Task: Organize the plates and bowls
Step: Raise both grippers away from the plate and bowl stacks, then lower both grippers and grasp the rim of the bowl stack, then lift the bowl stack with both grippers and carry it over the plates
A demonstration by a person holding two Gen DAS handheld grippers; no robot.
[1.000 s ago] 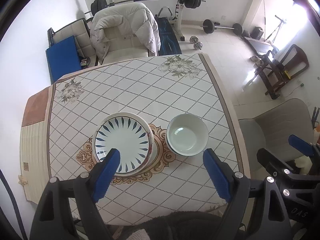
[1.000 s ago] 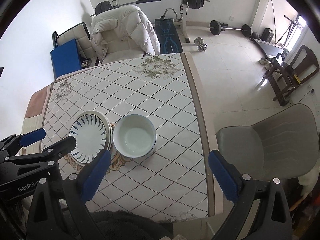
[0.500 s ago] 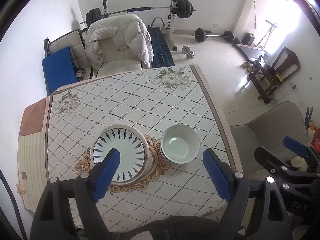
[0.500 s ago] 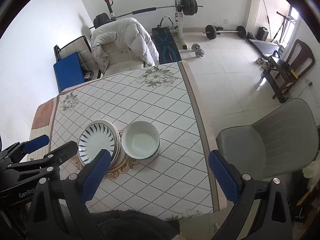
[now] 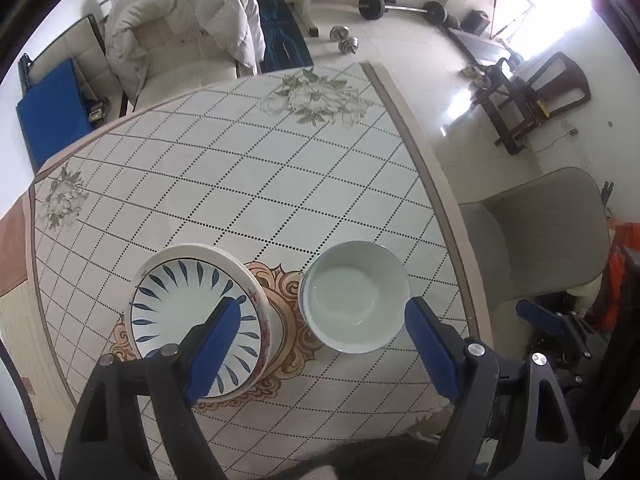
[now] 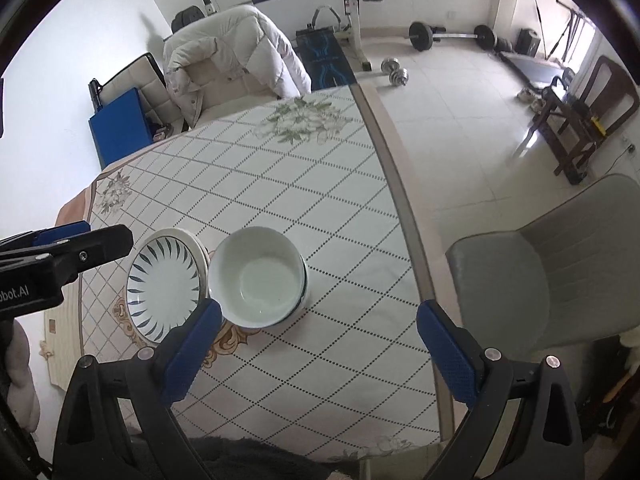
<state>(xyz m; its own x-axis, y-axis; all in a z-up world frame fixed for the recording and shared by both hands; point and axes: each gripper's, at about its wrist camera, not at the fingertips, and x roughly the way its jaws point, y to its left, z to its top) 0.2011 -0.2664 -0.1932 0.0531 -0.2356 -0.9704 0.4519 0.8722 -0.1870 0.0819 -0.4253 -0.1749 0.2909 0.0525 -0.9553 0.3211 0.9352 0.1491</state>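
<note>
A stack of plates [image 5: 188,308] [image 6: 164,280] sits on the table near its front, the top one white with blue leaf strokes. Right beside it stands a stack of pale white bowls [image 5: 354,294] [image 6: 256,276]. My left gripper [image 5: 322,320] hangs open above the gap between the two stacks, its left blue pad over the plate's right part, nothing between the pads. My right gripper [image 6: 318,324] is open above the table just right of the bowls, its left pad near the bowls' lower left rim. The left gripper's body shows at the left of the right wrist view.
The table [image 5: 240,184] [image 6: 320,184] carries a diamond-pattern cloth with flower prints. A grey chair [image 5: 540,232] [image 6: 560,264] stands at its right edge. A chair with a white puffy jacket [image 5: 184,20] is behind the table. Weights and a barbell rack lie on the floor beyond.
Both grippers have come down closer to the table; plates and bowls look larger. The left gripper also shifted toward the bowls. Both stay open.
</note>
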